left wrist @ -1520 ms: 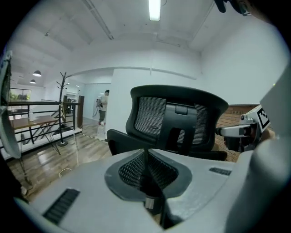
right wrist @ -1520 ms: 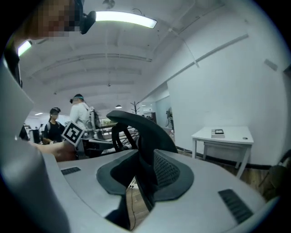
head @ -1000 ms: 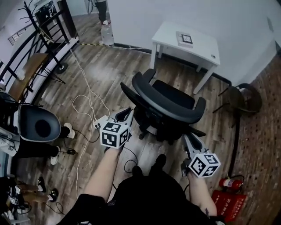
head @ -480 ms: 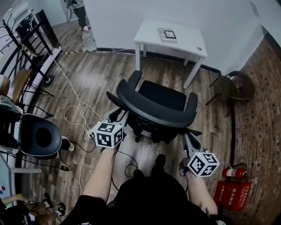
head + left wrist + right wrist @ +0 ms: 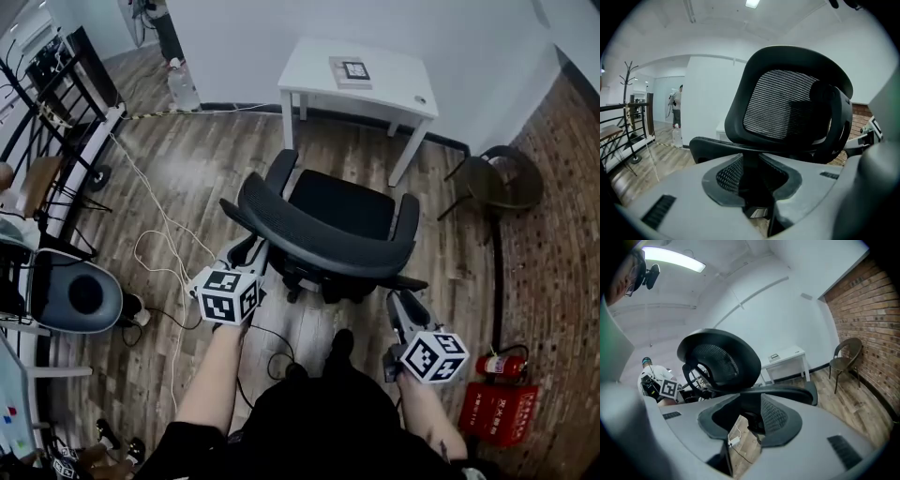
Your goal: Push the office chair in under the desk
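The black office chair (image 5: 339,204) stands with its seat facing the white desk (image 5: 375,89), just short of it. My left gripper (image 5: 249,249) is at the chair's rear left, below the curved backrest (image 5: 787,108). Its jaws stand wide, with a black chair strut (image 5: 751,166) between them. My right gripper (image 5: 401,304) is at the rear right by the armrest. Its jaws have just been opening and stand wide, with a chair strut (image 5: 751,404) between them and floor showing beside it. The desk (image 5: 785,355) shows past the backrest (image 5: 722,357).
A brown chair (image 5: 502,183) stands at the right by the brick wall. A fire extinguisher (image 5: 494,364) and a red box (image 5: 492,412) are near my right foot. White cables (image 5: 155,248) trail over the floor on the left, near a grey round chair (image 5: 75,292) and a black rack (image 5: 52,94).
The chair and both grippers have shifted a little towards the desk. The view has swung, so the desk sits nearer the middle.
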A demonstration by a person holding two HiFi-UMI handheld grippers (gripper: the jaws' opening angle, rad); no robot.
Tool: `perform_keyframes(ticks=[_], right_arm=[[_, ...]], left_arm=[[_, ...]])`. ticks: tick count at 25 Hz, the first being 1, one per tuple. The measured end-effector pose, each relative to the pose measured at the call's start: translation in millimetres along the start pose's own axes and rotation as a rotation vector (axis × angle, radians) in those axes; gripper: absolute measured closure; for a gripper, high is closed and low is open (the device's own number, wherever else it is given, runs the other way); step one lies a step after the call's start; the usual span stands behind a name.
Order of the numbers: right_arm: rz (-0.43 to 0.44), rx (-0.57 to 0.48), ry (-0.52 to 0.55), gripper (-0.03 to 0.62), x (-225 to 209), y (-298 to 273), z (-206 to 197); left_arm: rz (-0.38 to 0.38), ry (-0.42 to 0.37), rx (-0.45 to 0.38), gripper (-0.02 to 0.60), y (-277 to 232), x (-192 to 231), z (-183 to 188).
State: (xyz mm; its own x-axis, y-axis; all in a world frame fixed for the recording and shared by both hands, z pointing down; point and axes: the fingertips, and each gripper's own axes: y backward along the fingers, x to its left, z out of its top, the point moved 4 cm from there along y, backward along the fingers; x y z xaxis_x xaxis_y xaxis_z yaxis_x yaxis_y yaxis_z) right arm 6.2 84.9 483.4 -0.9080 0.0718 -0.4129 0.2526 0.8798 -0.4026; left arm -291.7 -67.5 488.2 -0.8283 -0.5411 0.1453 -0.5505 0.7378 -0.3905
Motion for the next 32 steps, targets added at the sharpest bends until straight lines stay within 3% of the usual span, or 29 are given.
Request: perform_keyframes(ticks=[8, 12, 21, 27, 32], right_arm=[[-0.025, -0.026, 0.028, 0.496, -19.7, -12.6, 20.0], [-0.02, -0.026, 0.049, 0.485, -28.1, -22.3, 30.0], [-0.004, -0.005, 0.077, 0.456, -81.8, -58.5, 69.1], [0.038, 0.028, 0.074, 0.445, -111.3, -78.1, 85.3], [0.11, 0.052, 0.129, 0.445, -108.8, -86.7, 93.5]], left_arm=[[0.022, -0.029, 0.006, 0.514, -19.1, -10.7, 10.0], [0.033, -0.056, 0.028, 0.523, -33.0, -12.6, 18.4], [0.088, -0.042, 0.034, 0.55, -97.4, -6.7, 46.3], [0.128, 0.013, 0.008, 0.557, -124.2, -0.2, 57.8], [0.144, -0.021, 0.023, 0.557, -141.4, 0.0, 68.0]])
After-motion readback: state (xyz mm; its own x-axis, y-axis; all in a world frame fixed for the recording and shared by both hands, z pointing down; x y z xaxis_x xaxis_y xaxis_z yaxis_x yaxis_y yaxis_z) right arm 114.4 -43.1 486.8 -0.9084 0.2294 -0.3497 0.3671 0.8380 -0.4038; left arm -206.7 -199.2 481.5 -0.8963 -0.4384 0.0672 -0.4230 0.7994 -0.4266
